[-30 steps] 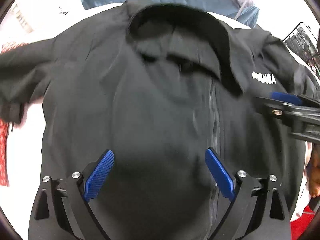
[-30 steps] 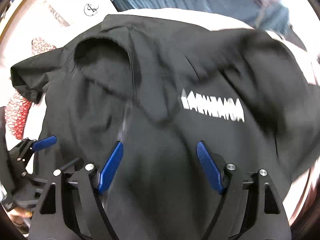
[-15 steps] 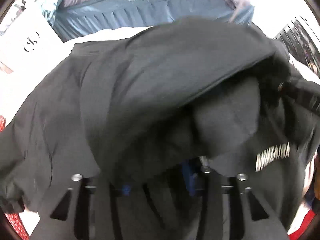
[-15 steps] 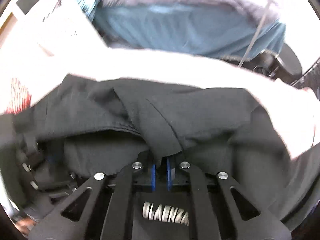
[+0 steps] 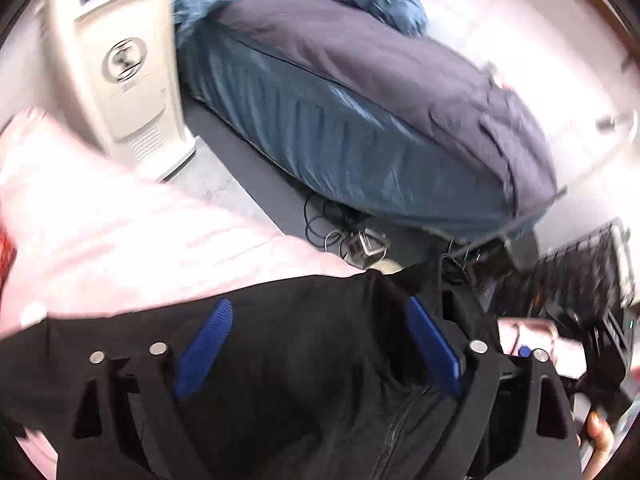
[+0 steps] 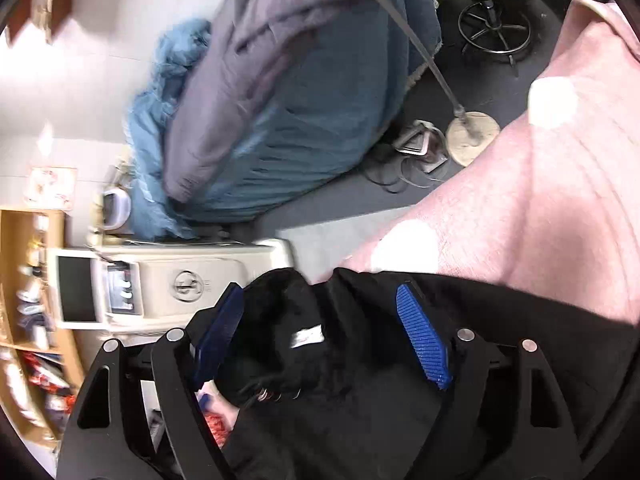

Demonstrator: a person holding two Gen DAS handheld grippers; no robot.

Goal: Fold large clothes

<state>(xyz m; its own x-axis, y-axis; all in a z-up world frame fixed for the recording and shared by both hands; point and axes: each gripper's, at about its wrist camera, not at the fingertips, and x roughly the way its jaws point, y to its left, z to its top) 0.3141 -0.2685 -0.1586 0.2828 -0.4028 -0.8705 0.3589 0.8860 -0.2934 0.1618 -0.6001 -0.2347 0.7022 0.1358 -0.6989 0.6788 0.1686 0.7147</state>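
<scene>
A black zip jacket [image 5: 312, 380] lies folded over on a pink cloth-covered table [image 5: 120, 248]. Its top edge runs across the left wrist view just past my fingertips. My left gripper [image 5: 316, 344] is open above the jacket, blue pads [image 5: 204, 348] wide apart, nothing held. In the right wrist view the jacket [image 6: 360, 400] bunches up at its left end, with a small white label showing. My right gripper [image 6: 320, 332] is open over that bunched end, holding nothing. The pink table [image 6: 540, 220] stretches away to the right.
Beyond the table edge are a blue and purple bedding pile [image 5: 380, 120], a beige standing appliance [image 5: 128, 80], floor cables [image 5: 352, 240] and a lamp base [image 6: 472, 136]. A dark wire basket [image 5: 580, 280] is at right. Shelves [image 6: 32, 320] stand at left.
Both grippers had shut on the jacket's lower part and carried it over toward the collar. Now both are open, the fabric released, and the jacket lies folded.
</scene>
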